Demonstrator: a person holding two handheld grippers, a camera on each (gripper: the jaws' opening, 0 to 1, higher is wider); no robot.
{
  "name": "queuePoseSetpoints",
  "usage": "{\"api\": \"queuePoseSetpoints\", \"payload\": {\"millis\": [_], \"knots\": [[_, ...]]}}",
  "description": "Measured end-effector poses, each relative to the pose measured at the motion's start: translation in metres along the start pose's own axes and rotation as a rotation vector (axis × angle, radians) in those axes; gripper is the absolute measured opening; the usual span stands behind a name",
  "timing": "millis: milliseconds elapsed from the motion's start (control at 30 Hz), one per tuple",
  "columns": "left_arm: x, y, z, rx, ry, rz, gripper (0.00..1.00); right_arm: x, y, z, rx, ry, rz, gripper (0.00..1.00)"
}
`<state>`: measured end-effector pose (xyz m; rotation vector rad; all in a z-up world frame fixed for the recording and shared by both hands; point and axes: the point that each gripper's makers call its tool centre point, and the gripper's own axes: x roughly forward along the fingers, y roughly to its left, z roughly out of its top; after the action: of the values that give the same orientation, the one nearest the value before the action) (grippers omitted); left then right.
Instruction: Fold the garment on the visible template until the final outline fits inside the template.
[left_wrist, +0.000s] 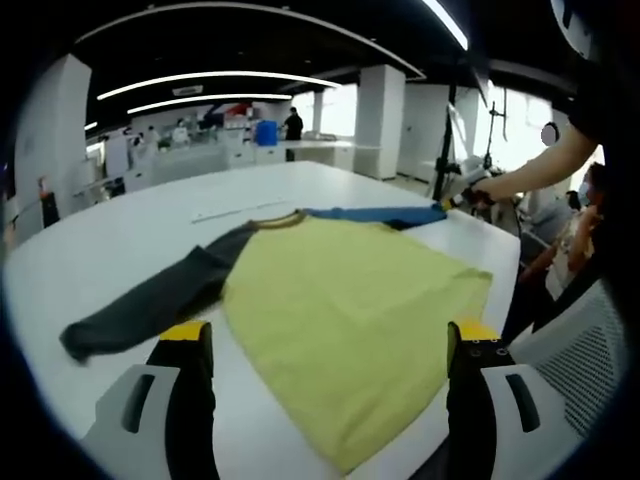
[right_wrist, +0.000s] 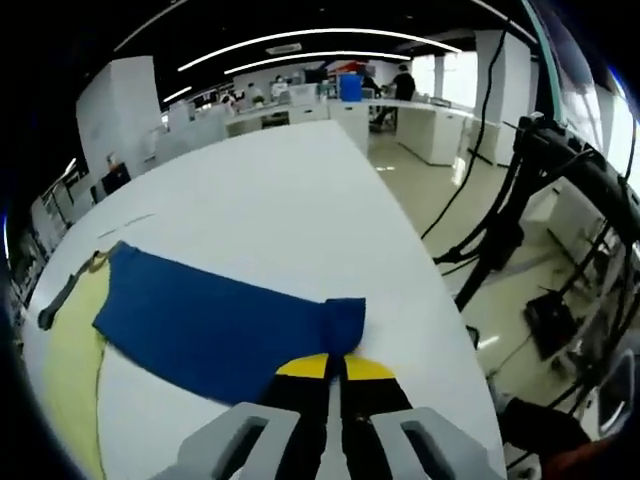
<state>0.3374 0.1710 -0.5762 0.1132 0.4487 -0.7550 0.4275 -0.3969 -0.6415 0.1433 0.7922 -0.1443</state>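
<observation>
In the right gripper view, the right gripper (right_wrist: 335, 368) rises from the bottom centre with its yellow-tipped jaws pressed together on the cuff of the blue sleeve (right_wrist: 215, 325). The sleeve runs from there toward the left of the frame, lying flat on the white counter (right_wrist: 270, 190).

In the left gripper view, the left gripper (left_wrist: 330, 345) has its jaws spread wide apart at the lower left and lower right, holding nothing. Between and beyond them lies the garment (left_wrist: 345, 310), its yellow body spread across the centre. A dark grey sleeve (left_wrist: 150, 305) stretches toward the left of the frame. A person's hand (left_wrist: 490, 188) reaches in at the upper right.
</observation>
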Motion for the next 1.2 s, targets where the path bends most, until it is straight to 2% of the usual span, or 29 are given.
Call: {"api": "queuePoseSetpoints", "payload": {"millis": [367,867,1067,1200], "knots": [[0.000,-0.001,-0.001,0.009,0.005,-0.004,0.97,-0.014,0.012,0.016,0.034,-0.051,0.032,0.00],[-0.005,-0.001,0.001,-0.002,-0.013,0.009,0.98,-0.024,0.045,0.044,0.049,-0.098,0.082,0.00],[-0.008,0.000,0.003,0.000,-0.022,0.015,0.99,-0.026,0.064,0.054,0.021,-0.105,0.110,0.00],[-0.008,-0.001,0.001,-0.002,-0.011,0.008,0.99,-0.024,0.072,0.053,-0.004,-0.089,0.108,0.00]]}}
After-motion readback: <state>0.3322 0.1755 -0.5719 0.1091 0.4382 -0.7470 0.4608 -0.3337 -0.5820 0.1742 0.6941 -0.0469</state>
